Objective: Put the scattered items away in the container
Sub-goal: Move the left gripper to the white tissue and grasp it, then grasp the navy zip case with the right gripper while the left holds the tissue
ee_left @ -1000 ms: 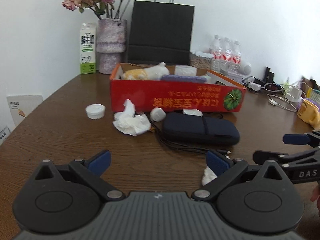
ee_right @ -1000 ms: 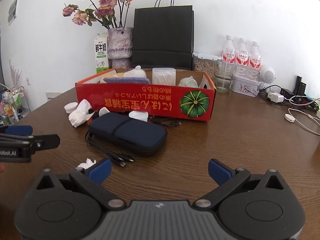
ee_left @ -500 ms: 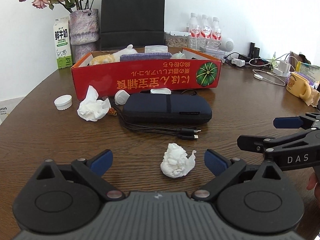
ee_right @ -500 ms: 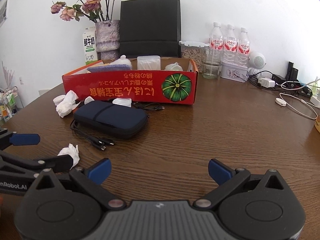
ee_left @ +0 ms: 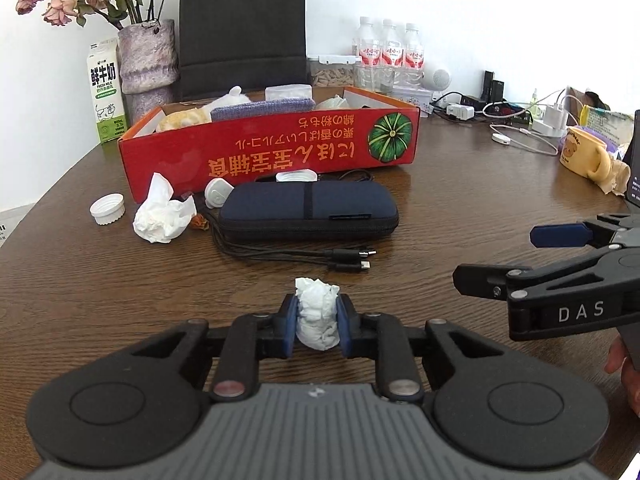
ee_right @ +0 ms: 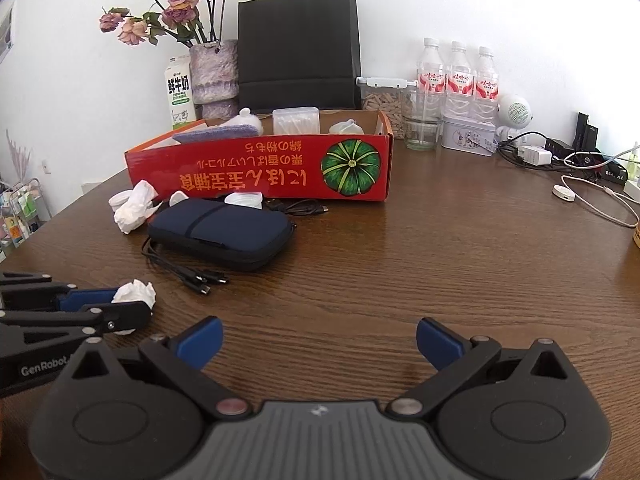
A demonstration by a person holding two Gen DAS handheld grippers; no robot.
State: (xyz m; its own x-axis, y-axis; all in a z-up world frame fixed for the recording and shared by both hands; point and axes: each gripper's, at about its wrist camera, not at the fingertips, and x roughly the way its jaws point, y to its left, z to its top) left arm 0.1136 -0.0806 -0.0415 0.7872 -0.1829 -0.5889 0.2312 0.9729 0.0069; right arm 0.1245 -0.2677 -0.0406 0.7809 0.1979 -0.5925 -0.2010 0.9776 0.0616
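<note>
Left gripper (ee_left: 318, 326): pinching the crumpled tissue wad (ee_left: 318, 316) on the table (ee_left: 460, 184).
Right gripper (ee_right: 319, 344): spread, holding nothing.

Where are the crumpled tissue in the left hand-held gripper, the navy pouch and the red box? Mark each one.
crumpled tissue (ee_left: 318, 314), left wrist view, middle of the wad between the pads.
navy pouch (ee_right: 222, 230), right wrist view, centre of its top face.
red box (ee_left: 256, 158), left wrist view, front wall.

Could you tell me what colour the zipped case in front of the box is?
Dark navy zipped fabric case, clearest in the left wrist view.
</note>
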